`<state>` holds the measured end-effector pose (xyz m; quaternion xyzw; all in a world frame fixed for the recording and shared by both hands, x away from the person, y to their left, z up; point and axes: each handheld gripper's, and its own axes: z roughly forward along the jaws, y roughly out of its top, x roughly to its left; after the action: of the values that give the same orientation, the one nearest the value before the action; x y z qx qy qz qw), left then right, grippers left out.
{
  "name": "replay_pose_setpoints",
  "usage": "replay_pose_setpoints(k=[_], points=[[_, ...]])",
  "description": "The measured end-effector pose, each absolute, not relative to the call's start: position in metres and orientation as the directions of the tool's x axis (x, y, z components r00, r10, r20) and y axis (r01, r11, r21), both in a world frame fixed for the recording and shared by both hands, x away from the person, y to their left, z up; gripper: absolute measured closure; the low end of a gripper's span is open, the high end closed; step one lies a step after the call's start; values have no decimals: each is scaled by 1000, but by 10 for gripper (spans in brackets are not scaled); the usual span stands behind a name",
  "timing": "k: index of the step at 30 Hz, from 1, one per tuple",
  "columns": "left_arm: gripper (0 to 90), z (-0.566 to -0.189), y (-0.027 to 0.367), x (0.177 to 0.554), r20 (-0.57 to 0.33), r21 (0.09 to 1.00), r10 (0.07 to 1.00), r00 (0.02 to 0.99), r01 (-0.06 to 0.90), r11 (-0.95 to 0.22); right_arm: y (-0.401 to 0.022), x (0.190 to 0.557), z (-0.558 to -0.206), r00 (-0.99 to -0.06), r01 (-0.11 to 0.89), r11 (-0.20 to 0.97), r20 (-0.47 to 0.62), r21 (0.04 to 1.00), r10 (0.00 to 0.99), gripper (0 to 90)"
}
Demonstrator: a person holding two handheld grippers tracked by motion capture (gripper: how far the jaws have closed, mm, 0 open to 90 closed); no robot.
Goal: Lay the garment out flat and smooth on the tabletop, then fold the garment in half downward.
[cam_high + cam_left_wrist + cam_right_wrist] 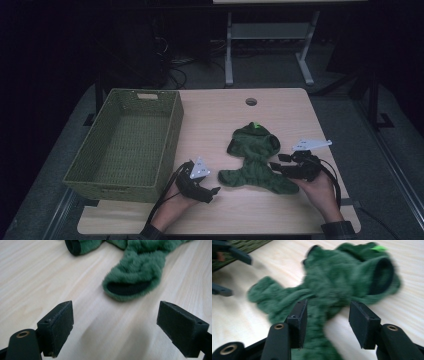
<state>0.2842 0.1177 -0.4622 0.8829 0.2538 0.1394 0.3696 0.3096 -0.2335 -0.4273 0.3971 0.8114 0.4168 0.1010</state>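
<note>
Green fleece garment [254,160]: spread near table [280,107] front edge. Left gripper [216,190] released, jaws wide, facing sleeve. Right gripper [327,322] half-closed, astride fleece, not yet pinching. Basket [170,145] at left edge, likely destination.

The high view is dim: the room around the tabletop [280,115] sinks into near-black, and only the wood catches soft, even light. In the left gripper view the picture is bright; a soft grey shadow lies on the wood between the fingers [58,326], and the green fleece garment [136,275] beyond them is slightly blurred. The right gripper view is smeared by motion blur, the fleece past the fingers [298,323] losing its texture.
</note>
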Motion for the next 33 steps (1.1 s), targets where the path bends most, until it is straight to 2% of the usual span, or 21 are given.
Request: replay_pose_setpoints(k=[10,15,16,22,33], points=[[125,-474,125,272,58,714,535,843,340,-612,-188,300,-427,-761,497,396,169,772,626,554],[123,-477,128,270,27,725,528,849,347,-595,-166,297,-426,-800,469,420,172,777,574,589],[123,-478,130,272,0,719,521,853,362,-593,-154,295,-427,-821,447,435,166,782,546,618],[128,-478,133,271,-5,722,519,855,362,-589,-119,295,-430,-861,408,482,151,776,486,682],[130,-477,133,272,2,719,516,856,358,-596,-83,303,-452,-864,417,552,125,723,488,699]])
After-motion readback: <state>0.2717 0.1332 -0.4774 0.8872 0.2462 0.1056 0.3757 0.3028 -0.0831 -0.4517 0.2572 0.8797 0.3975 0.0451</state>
